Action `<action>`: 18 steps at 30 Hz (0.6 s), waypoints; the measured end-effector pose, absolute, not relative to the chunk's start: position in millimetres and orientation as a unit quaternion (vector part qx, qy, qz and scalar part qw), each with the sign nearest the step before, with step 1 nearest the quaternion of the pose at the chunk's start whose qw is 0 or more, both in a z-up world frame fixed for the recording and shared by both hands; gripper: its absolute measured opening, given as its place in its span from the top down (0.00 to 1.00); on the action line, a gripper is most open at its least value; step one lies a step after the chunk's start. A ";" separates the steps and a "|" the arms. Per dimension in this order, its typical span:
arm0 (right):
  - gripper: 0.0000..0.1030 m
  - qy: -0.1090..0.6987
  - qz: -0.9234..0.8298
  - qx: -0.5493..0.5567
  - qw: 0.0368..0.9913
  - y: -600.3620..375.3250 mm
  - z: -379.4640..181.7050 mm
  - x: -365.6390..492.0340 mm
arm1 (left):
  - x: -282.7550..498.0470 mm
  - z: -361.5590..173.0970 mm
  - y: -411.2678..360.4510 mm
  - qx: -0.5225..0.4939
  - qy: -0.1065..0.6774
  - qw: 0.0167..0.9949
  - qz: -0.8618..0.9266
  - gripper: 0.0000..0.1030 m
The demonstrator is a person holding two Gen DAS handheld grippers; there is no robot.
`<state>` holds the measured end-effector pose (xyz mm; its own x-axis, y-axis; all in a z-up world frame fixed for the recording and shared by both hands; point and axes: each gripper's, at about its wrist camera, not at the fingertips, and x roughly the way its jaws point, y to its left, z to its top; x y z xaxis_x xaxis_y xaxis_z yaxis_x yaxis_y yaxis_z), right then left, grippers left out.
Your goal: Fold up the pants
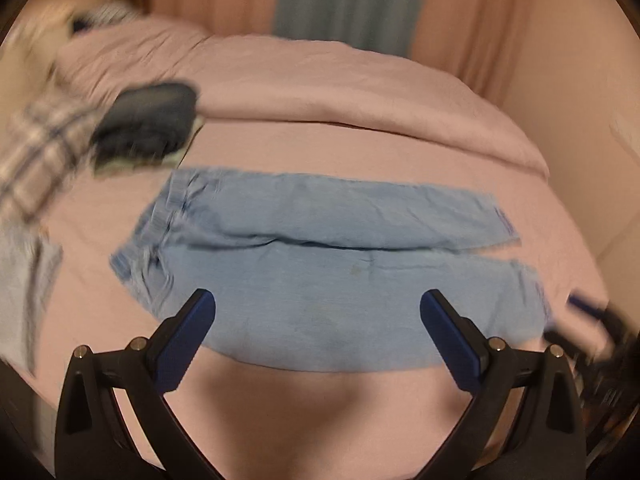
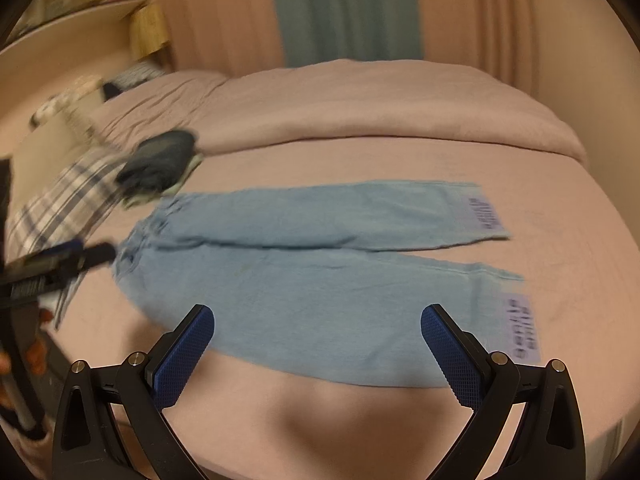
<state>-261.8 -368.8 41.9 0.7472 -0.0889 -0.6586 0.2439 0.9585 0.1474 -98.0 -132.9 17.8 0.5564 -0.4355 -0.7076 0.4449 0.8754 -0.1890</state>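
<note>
We see bare bed (image 2: 320, 412) sheet just below our left gripper (image 1: 318, 308) and right gripper (image 2: 317, 322); beyond the pants (image 2: 320, 272), dark folded clothes (image 2: 160, 166) and a duvet (image 2: 380, 108) block the far side.

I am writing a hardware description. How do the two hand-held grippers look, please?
Both look alike. The left gripper and the right gripper each have black, angular plastic arms with round silver bolt heads at the joints. Each finger carries a flat blue pad; the right pads show a fine diamond grip texture. No cables or sleeves are visible.
</note>
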 end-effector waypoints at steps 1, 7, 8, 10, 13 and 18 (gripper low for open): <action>0.00 0.350 -0.077 0.099 0.929 -361.3 35.4 -256.6 | -90.1 7.2 -120.4 -0.023 0.404 0.882 -0.240 0.01; 0.00 0.381 0.030 -0.013 0.924 -286.9 -17.2 -214.5 | -45.5 -55.8 -49.0 -0.136 0.438 0.874 -0.160 0.01; 0.00 0.389 0.049 -0.024 0.920 -275.8 -25.8 -207.8 | -38.6 -64.6 -41.6 -0.147 0.446 0.870 -0.149 0.01; 0.00 0.393 0.075 -0.059 0.914 -252.4 -42.4 -193.9 | -23.1 -84.6 -28.2 -0.175 0.467 0.855 -0.143 0.02; 0.09 0.400 0.094 -0.118 0.904 -228.4 -60.8 -179.6 | -6.0 -106.2 -21.9 -0.193 0.490 0.840 -0.130 0.07; 0.34 0.413 0.110 -0.178 0.886 -204.3 -87.8 -150.2 | 17.6 -116.2 -16.6 -0.215 0.491 0.835 -0.128 0.40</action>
